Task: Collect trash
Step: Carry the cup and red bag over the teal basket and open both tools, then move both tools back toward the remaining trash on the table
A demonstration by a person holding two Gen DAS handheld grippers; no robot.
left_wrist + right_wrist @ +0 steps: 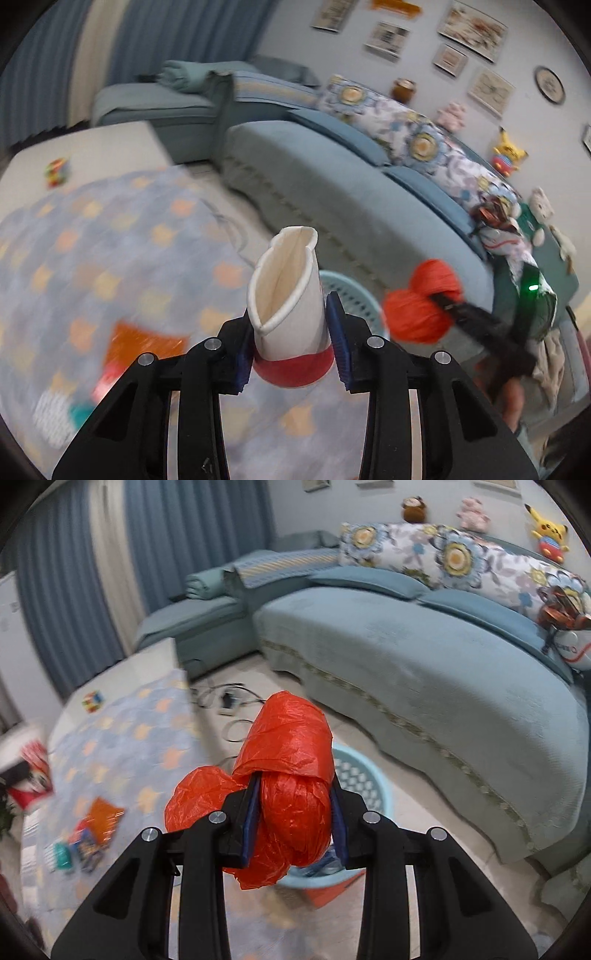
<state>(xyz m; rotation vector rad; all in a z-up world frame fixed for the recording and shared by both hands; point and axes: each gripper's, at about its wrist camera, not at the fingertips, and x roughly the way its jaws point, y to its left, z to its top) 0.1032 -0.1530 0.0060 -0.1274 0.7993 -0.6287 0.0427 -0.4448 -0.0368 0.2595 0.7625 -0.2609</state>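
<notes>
We count: 1 squashed paper cup (286, 291), 1 orange plastic bag (291, 794), 1 blue basket (364, 779), 3 plush toys (472, 513), 1 puzzle cube (92, 700).

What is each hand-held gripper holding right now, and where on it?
Left hand-held gripper: squashed paper cup, pinched near its red base. Right hand-held gripper: crumpled orange plastic bag, clamped across its bunched middle.
</notes>
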